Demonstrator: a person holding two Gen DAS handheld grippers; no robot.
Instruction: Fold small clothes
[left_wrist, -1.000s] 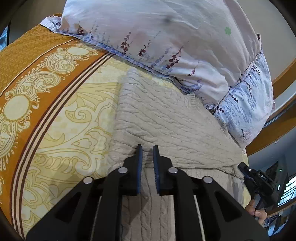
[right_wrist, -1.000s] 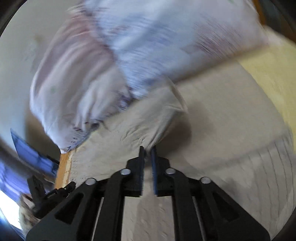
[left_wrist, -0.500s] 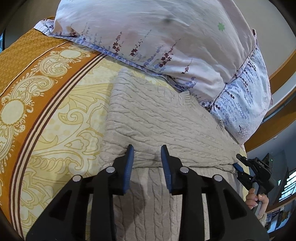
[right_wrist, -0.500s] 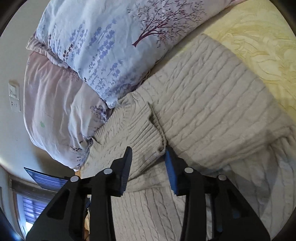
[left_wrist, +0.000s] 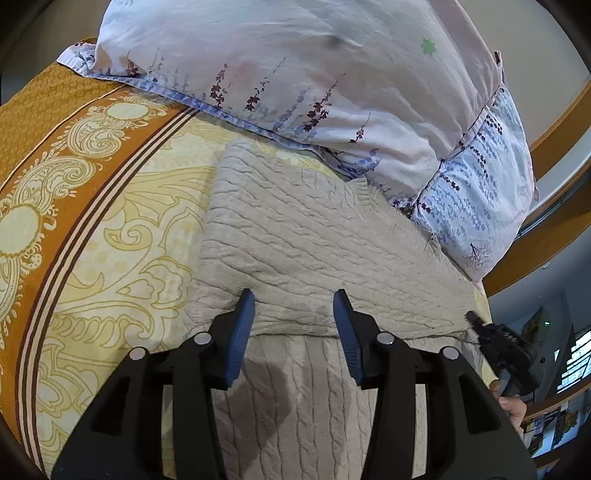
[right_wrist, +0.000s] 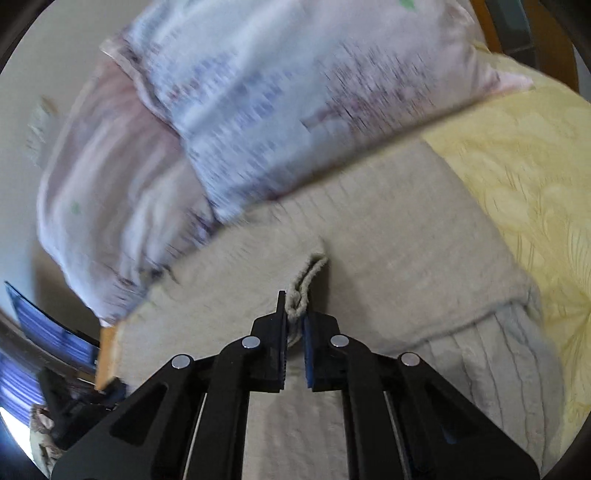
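A beige cable-knit sweater (left_wrist: 295, 240) lies on the bed, its upper part folded over the lower. My left gripper (left_wrist: 293, 306) is open and empty, its blue-padded fingers (left_wrist: 242, 325) resting just above the fold edge. In the blurred right wrist view my right gripper (right_wrist: 294, 314) is shut on a bunched edge of the sweater (right_wrist: 388, 258), with knit fabric sticking up between the jaws. The right gripper also shows in the left wrist view (left_wrist: 498, 347) at the sweater's right edge.
Two floral pillows (left_wrist: 314, 74) lie stacked against the sweater's far edge. The bedspread (left_wrist: 92, 221) is yellow with an orange patterned border on the left. A wooden bed frame (left_wrist: 554, 229) curves along the right. The pillows also show in the right wrist view (right_wrist: 295, 92).
My left gripper has opened wide over the fold edge. My right gripper, open half a second ago, has shut on a bunch of the sweater and is moving fast.
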